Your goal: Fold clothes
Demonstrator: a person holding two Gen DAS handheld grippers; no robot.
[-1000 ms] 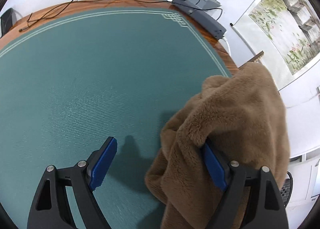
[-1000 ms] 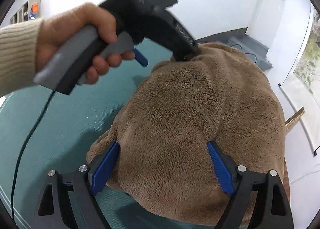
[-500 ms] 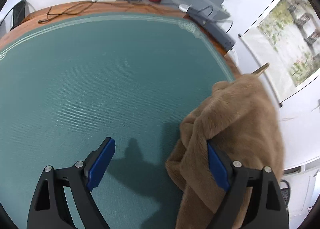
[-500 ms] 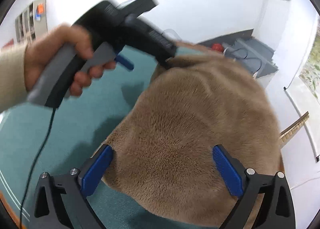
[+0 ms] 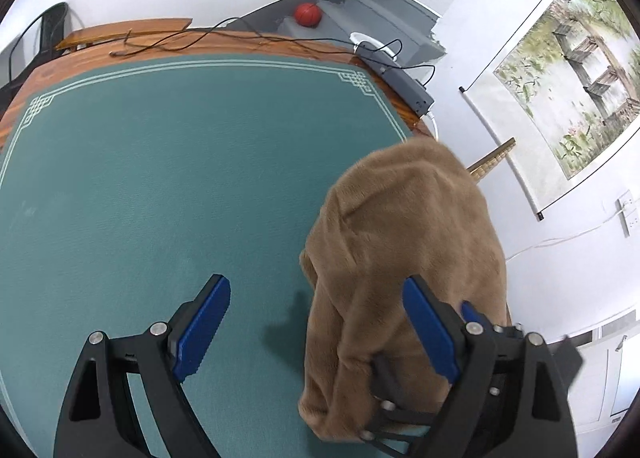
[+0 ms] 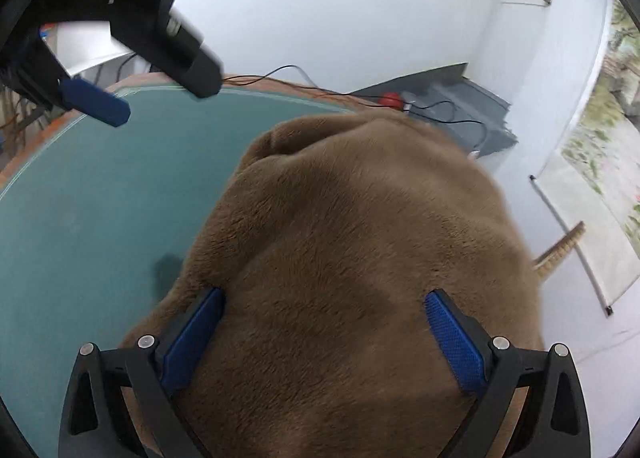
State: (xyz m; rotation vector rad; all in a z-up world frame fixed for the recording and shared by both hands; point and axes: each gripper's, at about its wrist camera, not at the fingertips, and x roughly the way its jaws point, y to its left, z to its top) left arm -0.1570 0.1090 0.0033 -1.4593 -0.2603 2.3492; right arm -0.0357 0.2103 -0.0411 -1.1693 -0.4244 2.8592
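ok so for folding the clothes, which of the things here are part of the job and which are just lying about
Part of the job:
brown fleece garment
green mat, the folding surface
left hand-held gripper
right hand-held gripper

Just lying about:
red ball
black cables
grey power strip
hanging scroll painting

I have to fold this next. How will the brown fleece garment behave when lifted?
The brown fleece garment will probably go floppy: it lies bunched in soft folds on the green mat. Its thick pile suggests bulk and decent grip. It looks unlikely to slide freely.
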